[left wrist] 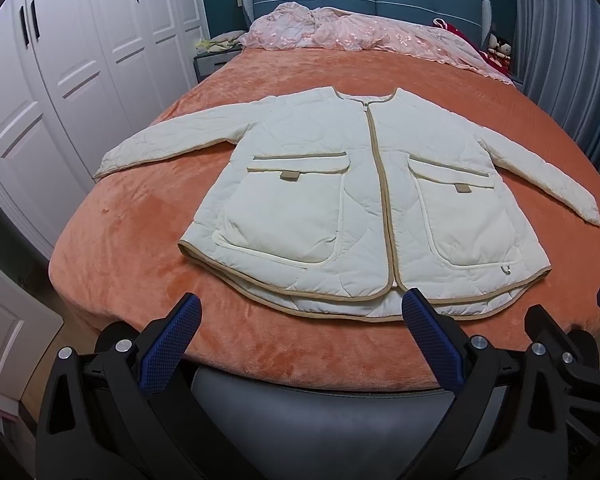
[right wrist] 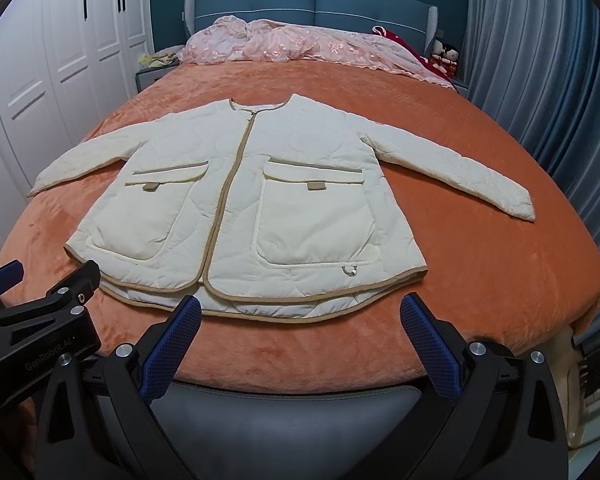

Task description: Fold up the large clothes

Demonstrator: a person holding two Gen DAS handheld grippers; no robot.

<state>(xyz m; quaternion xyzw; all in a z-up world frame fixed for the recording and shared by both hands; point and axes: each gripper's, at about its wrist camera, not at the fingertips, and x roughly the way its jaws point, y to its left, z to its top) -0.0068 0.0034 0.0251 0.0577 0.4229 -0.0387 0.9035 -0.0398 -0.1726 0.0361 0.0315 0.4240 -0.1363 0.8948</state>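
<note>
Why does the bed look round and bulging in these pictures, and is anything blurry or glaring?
Left wrist view: fisheye bending bows the orange bedspread and wardrobe doors; dark vignette fills the corners; the cream quilted jacket is sharp, evenly lit, without glare. Right wrist view: the same curving, the curtain leans inward, the right gripper open and in focus.

white wardrobe (left wrist: pixel 80 60), blue headboard (right wrist: pixel 312 0), grey curtain (right wrist: pixel 540 60)
</note>
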